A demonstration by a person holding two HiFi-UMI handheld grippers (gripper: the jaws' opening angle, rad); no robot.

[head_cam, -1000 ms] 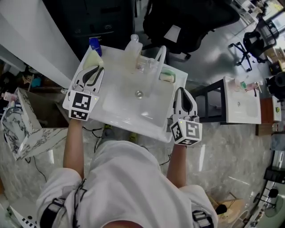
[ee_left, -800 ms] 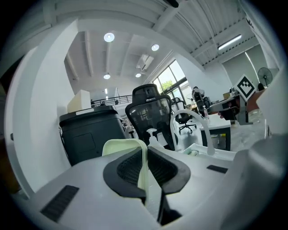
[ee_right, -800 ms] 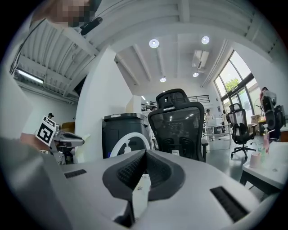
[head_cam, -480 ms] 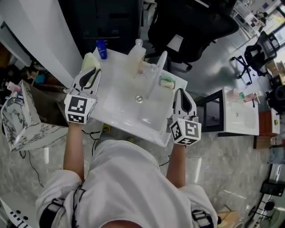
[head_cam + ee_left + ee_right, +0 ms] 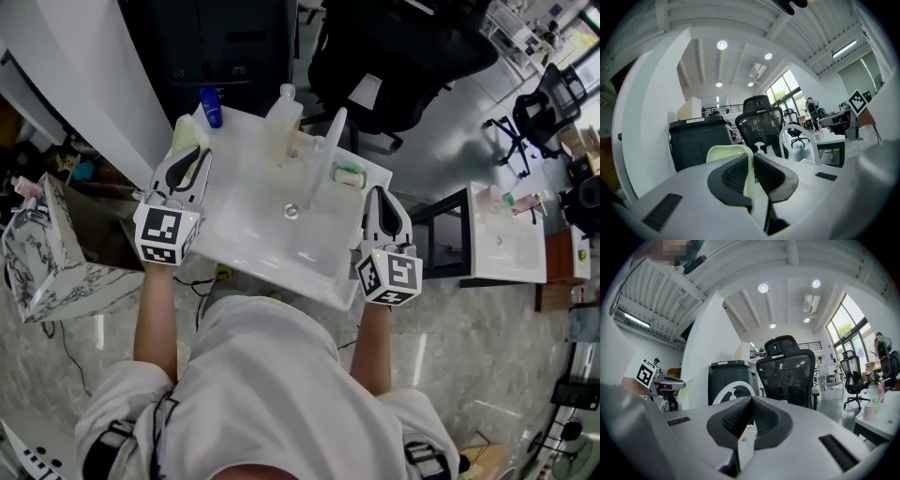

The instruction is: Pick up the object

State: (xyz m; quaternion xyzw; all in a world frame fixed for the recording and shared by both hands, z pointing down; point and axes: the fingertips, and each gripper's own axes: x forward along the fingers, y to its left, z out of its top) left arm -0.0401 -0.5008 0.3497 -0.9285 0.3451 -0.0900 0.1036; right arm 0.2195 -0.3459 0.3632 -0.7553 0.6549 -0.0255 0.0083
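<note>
A white sink basin is held in front of the person, with a drain and an arched white faucet. On its back rim stand a clear pump bottle, a blue bottle, a pale green pad and a green soap. My left gripper is shut on the basin's left rim. The right gripper is shut on the right rim. A thin white edge sits between the shut pads of the left gripper and the right gripper.
A black bin and a black office chair stand behind the basin. A second white sink rests on a black stand at the right. A marbled box lies on the floor at the left.
The basin and both grippers have shifted slightly in view, the left side a little lower. Both grips on the rim are unchanged.
</note>
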